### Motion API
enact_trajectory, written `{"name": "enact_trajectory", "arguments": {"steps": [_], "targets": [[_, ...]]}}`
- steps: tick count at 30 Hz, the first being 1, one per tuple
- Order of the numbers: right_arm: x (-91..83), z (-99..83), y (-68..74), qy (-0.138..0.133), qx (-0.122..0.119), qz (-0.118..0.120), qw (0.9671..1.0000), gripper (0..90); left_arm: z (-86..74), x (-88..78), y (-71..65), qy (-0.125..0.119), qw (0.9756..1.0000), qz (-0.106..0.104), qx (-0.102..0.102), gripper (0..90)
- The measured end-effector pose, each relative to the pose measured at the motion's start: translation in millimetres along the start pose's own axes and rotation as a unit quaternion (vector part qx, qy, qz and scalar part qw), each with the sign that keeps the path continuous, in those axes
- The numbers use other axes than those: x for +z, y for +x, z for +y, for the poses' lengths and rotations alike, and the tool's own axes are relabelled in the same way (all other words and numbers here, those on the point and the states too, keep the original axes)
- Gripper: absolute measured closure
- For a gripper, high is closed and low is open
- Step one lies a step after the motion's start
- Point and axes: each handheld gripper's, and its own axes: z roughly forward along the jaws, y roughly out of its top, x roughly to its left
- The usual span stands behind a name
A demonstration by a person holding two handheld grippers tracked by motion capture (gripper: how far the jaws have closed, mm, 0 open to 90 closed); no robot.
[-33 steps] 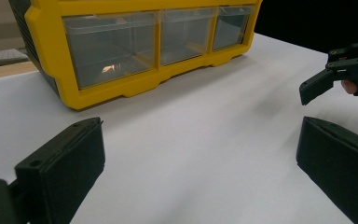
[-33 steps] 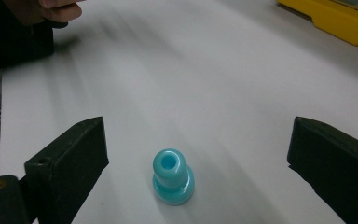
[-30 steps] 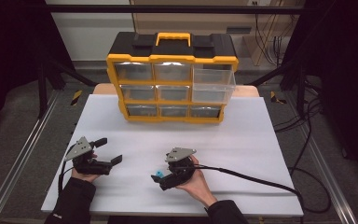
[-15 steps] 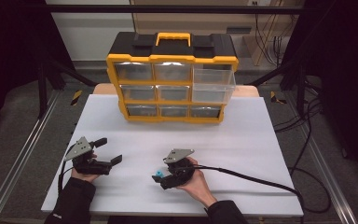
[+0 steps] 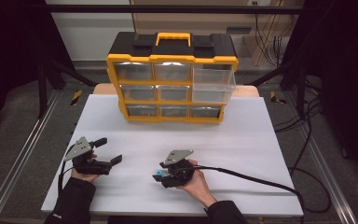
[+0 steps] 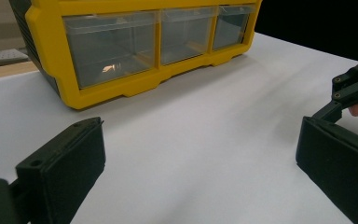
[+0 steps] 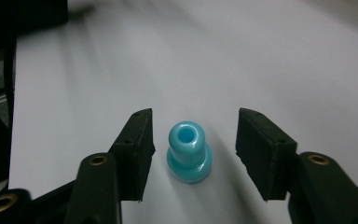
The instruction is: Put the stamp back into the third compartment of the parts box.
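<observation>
A small light-blue plastic bushing [image 7: 189,152] stands upright on the white table, between the jaws of my right gripper [image 7: 193,151]. The jaws have just been closing around it, and a gap still shows on each side, so the pads do not touch it. In the high view the same blue bushing [image 5: 157,177] sits at the tip of the right gripper [image 5: 162,176], which points left near the table's front edge. My left gripper [image 5: 108,150] rests at the front left with its jaws wide apart and nothing between them [image 6: 200,158].
A yellow and black drawer organizer [image 5: 172,77] stands at the back of the white table [image 5: 261,135]; its upper right clear drawer [image 5: 213,85] is pulled out. Its bottom drawers [image 6: 161,39] face the left gripper. A black cable [image 5: 251,179] trails right from the right gripper.
The right gripper's jaws have narrowed around the blue bushing. Both hands stay where they were.
</observation>
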Motion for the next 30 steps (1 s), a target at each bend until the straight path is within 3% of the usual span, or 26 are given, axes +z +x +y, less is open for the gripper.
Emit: {"name": "enact_trajectory", "arguments": {"steps": [15, 30], "targets": [[0.1, -0.6, 0.2, 0.005, -0.007, 0.007, 0.9999, 61.7, 0.0, 0.2, 0.0, 0.000, 1.0000, 0.000, 0.000, 1.2], [-0.1, -0.6, -0.1, 0.012, -0.008, 0.009, 0.9999, 70.5, 0.0, 0.1, 0.0, 0.000, 1.0000, 0.001, 0.001, 1.4]]}}
